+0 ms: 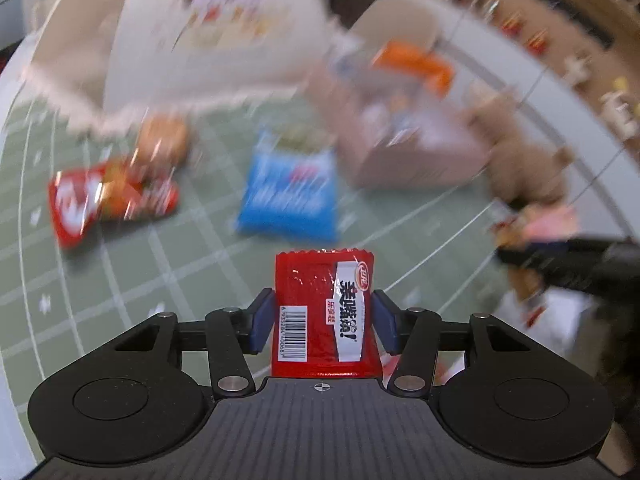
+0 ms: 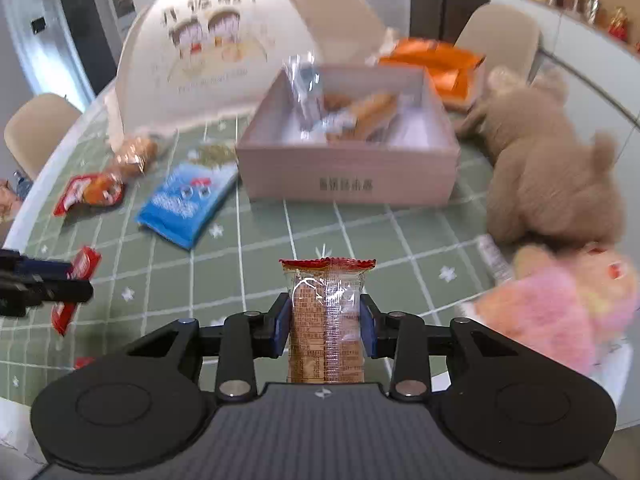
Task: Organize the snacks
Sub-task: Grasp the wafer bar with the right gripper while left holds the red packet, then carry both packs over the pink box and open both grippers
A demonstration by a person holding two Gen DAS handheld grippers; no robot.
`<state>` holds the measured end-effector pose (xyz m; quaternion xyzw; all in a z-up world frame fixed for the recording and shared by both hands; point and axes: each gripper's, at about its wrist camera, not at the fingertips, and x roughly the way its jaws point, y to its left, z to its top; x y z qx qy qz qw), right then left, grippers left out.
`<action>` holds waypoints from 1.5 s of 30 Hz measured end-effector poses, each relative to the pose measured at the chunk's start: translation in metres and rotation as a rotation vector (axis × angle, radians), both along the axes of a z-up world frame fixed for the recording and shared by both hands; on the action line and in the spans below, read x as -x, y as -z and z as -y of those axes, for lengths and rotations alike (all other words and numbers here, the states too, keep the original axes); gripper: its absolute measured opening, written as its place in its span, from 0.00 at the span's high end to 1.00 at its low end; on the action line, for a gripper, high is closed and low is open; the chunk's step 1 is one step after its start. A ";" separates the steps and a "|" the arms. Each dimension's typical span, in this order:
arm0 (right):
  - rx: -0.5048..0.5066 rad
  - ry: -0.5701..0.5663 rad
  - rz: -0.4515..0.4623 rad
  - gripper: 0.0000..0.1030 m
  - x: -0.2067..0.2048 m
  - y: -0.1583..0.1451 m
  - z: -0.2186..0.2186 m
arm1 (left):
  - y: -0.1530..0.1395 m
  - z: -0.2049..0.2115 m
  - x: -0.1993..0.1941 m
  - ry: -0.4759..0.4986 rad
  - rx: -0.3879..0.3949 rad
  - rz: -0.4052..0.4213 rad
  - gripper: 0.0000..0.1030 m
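Observation:
A red snack packet [image 1: 320,320] with a barcode stands upright between the blue pads of my left gripper [image 1: 324,300], which is shut on it above the green checked tablecloth [image 1: 160,264]. My right gripper [image 2: 325,312] is shut on a clear-wrapped biscuit packet [image 2: 326,340] with a red top seam. Ahead sits a pale pink open box [image 2: 348,184] with several snacks inside. In the right wrist view the left gripper [image 2: 40,284] shows at the left edge with its red packet [image 2: 82,266].
On the cloth lie a blue packet [image 2: 184,200], a red-orange packet [image 2: 90,192] and a wrapped bun [image 2: 134,152]. An arched white lid [image 2: 212,52] stands behind them, and an orange bag [image 2: 436,64] sits behind the box. A brown teddy bear [image 2: 552,168] and a pink plush [image 2: 560,308] crowd the right.

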<state>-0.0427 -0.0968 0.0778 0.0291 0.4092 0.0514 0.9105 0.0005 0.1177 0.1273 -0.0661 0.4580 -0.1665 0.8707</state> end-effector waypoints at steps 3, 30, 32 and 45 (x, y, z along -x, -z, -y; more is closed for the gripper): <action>-0.010 0.010 0.051 0.66 0.016 -0.024 0.002 | -0.051 0.014 -0.014 0.077 0.063 0.126 0.43; -0.154 0.142 0.190 0.46 -0.175 -0.115 0.088 | 0.001 0.111 -0.231 0.107 0.136 0.021 0.39; -0.142 0.154 0.144 0.46 -0.180 -0.103 0.086 | 0.016 0.107 -0.230 0.105 0.186 -0.003 0.40; -0.064 -0.025 0.024 0.32 -0.081 -0.016 0.037 | 0.033 0.010 -0.147 -0.023 0.111 -0.096 0.40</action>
